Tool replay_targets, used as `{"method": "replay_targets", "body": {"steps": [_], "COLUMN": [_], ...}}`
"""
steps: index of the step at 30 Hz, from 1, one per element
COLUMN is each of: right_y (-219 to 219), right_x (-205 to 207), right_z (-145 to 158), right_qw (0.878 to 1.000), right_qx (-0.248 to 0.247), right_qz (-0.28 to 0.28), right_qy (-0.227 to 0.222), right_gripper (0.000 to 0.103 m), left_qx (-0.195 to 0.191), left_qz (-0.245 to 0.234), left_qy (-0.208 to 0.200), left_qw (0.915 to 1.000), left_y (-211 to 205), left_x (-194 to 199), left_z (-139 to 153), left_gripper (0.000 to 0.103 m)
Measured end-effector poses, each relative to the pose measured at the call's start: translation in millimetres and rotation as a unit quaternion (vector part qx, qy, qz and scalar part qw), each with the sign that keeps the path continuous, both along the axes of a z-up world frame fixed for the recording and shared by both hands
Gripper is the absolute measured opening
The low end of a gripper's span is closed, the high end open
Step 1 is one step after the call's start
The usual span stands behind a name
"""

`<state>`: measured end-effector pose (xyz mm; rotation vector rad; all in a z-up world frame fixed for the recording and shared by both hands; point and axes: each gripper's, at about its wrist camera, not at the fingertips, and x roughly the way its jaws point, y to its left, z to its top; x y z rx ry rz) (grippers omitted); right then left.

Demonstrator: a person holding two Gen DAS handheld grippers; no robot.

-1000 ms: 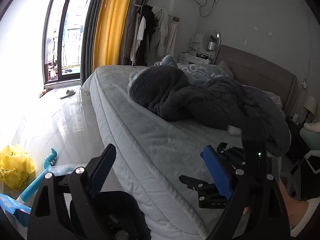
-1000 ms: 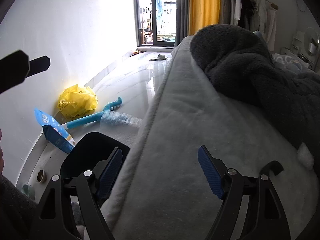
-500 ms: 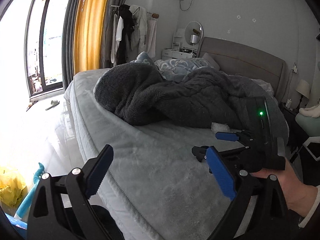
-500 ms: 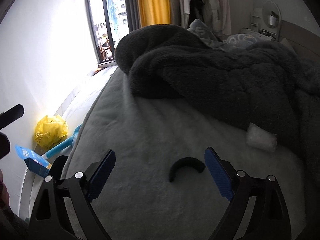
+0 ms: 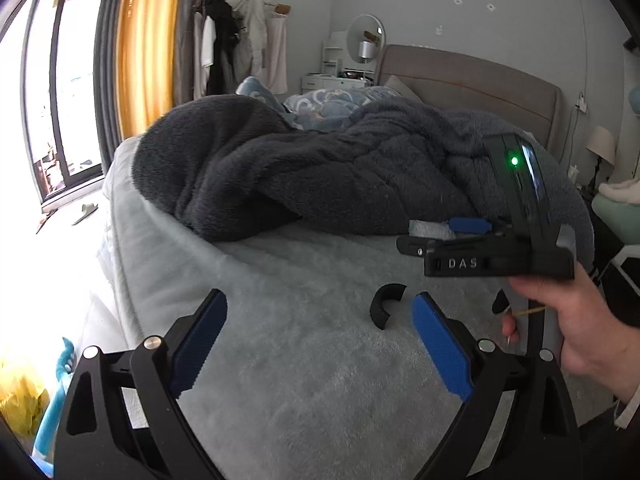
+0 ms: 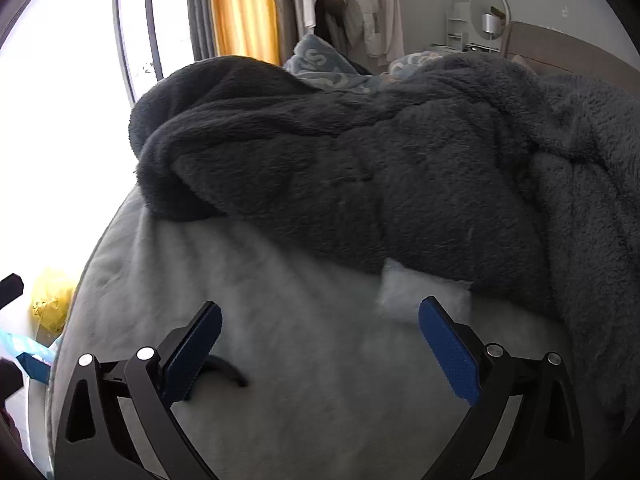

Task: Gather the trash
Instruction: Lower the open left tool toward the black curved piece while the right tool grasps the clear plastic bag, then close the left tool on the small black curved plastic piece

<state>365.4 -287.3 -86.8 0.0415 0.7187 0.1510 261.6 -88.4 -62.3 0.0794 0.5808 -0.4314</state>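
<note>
Nearing white wad (image 6: 424,292), right gripper (image 6: 320,344) closer.

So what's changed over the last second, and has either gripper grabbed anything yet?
Both grippers swung up from the floor side onto the bed. The right gripper moved forward toward the white wad at the edge of the dark blanket, passing the black curved piece. The left gripper followed behind. Nothing was grasped or released; both stay open and empty. The wad, curved piece and blanket haven't shifted.
</note>
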Motion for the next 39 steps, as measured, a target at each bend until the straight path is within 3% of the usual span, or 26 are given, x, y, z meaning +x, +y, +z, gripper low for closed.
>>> {"method": "replay_targets", "body": {"steps": [13,20,24,27,28,31,33,37,39], "right_y": [-32.7,-55.3,-70.5,-77.5,-79.3,-84.1,-89.4,-104.9,-118.1], "right_x": [39.7,52.2,50.0,45.5,43.9,37.4,33.1,27.5,19.9], "right_z": [-34.4,-43.3,-43.0,-41.1,-39.7,-35.6,-31.0,-28.8,-27.5], "right_qw": [0.998,0.996,0.994,0.995,0.995,0.996,0.996,0.996,0.996], "right_qx": [-0.003,0.045,0.083,0.085,0.083,0.067,0.066,0.061,0.057], "right_qz": [-0.04,-0.044,-0.037,-0.035,-0.035,-0.045,-0.049,-0.05,-0.047], "right_qy": [0.045,0.062,0.054,0.049,0.047,0.045,0.044,0.045,0.042], "right_gripper": [0.1,0.1,0.1,0.1,0.098,0.07,0.065,0.044,0.041], "left_qx": [-0.016,-0.005,0.014,0.033,0.037,0.041,0.037,0.03,0.031], "left_qz": [-0.049,-0.065,-0.07,-0.074,-0.075,-0.078,-0.076,-0.077,-0.078], "left_qy": [0.049,0.067,0.074,0.08,0.08,0.082,0.084,0.094,0.098], "left_qw": [0.9975,0.9956,0.9947,0.9936,0.9932,0.9927,0.9928,0.9922,0.9917], "left_y": [-38.1,-53.1,-62.0,-69.5,-71.6,-74.5,-75.0,-79.7,-82.7], "left_x": [41.7,51.7,53.7,54.1,54.1,54.5,55.4,60.7,61.6], "left_z": [-39.7,-50.4,-56.4,-61.6,-62.9,-65.1,-66.0,-67.4,-69.6], "left_gripper": [0.087,0.079,0.072,0.066,0.064,0.062,0.059,0.048,0.045]}}
